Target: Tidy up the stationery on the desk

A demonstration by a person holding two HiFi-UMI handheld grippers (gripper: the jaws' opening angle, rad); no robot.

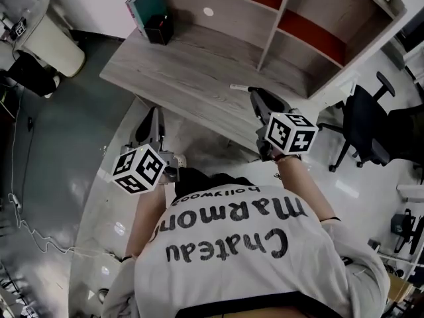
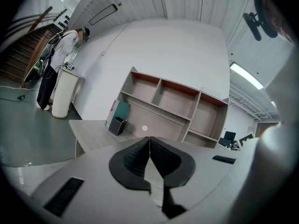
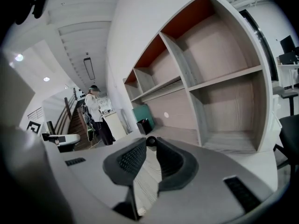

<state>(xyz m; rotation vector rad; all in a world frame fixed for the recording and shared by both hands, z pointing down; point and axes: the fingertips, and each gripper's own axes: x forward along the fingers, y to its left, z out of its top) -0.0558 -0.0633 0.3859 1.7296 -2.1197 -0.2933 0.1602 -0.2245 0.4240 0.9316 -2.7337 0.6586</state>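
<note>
Right gripper view: the right gripper [image 3: 150, 143], jaws partly closed, pinches a pen [image 1: 237, 87] by its end above the desk [image 1: 185, 71] near its front edge. The left gripper [image 2: 149, 139] is empty, jaws pressed together. A black pen holder [image 1: 159, 28] stands at the desk's far corner, beside a teal folder [image 1: 138, 4].

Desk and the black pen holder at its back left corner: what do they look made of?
Desk: probably laminate or veneered board, going by the matt pale grey surface with even wood-grain streaks. Pen holder: a matt black square box, either plastic or mesh metal; it is too small in the pictures to tell which.
</note>
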